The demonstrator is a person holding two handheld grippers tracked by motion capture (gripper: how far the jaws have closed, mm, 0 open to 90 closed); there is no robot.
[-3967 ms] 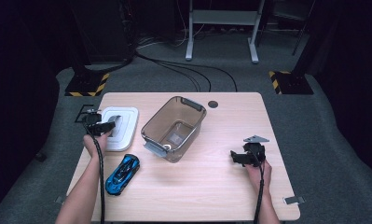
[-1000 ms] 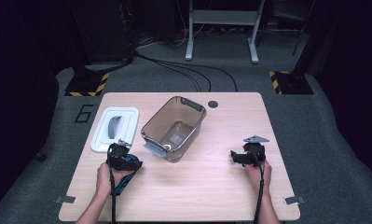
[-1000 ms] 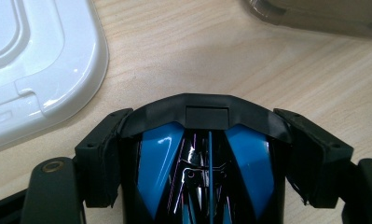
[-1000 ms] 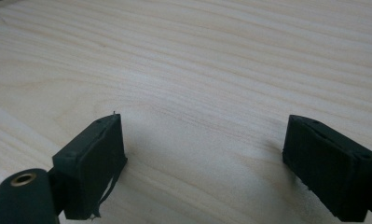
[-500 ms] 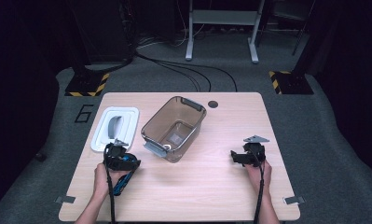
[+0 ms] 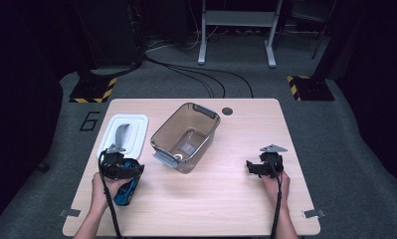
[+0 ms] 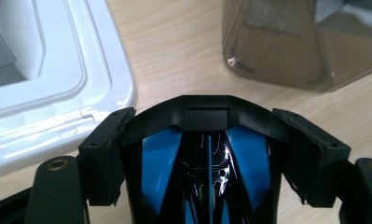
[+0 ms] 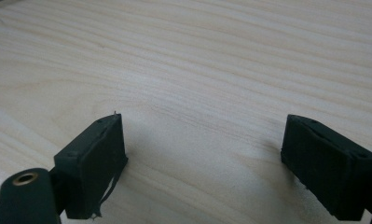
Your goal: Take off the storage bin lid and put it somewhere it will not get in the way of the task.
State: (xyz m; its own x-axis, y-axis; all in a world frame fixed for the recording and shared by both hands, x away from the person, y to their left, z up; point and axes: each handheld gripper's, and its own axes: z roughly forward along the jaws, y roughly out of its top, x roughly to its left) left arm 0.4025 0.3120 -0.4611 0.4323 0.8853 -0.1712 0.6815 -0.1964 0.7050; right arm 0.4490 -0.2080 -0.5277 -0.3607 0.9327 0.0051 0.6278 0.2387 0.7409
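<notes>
1. The left gripper (image 6: 131,172) had its jaws closed on the sides of a blue toy car (image 7: 207,168), the pads pressing the bodywork on both flanks. In the high view the car (image 6: 124,191) sat at the near-left part of the table (image 6: 246,209), under the person's left hand (image 6: 104,191).
2. The right gripper (image 8: 211,158) rested near the right edge of the table, well apart from the car, with its jaws spread wide and nothing between them.
3. A clear brown bin (image 6: 186,137) stood at the middle of the table, and its white lid (image 6: 124,132) lay just left of it, beyond the car.
4. Likely step: carrying the car toward the bin.
5. Risk: the car's smooth, curved sides gave the pads little to bite on, so a tilt of the wrist could let it slip out nose first.
6. Risk: a low path could knock the car against the bin's near rim or handle and shove the bin.
7. Risk: the lid's raised edge lay close beside the left gripper and could catch a jaw.
</notes>
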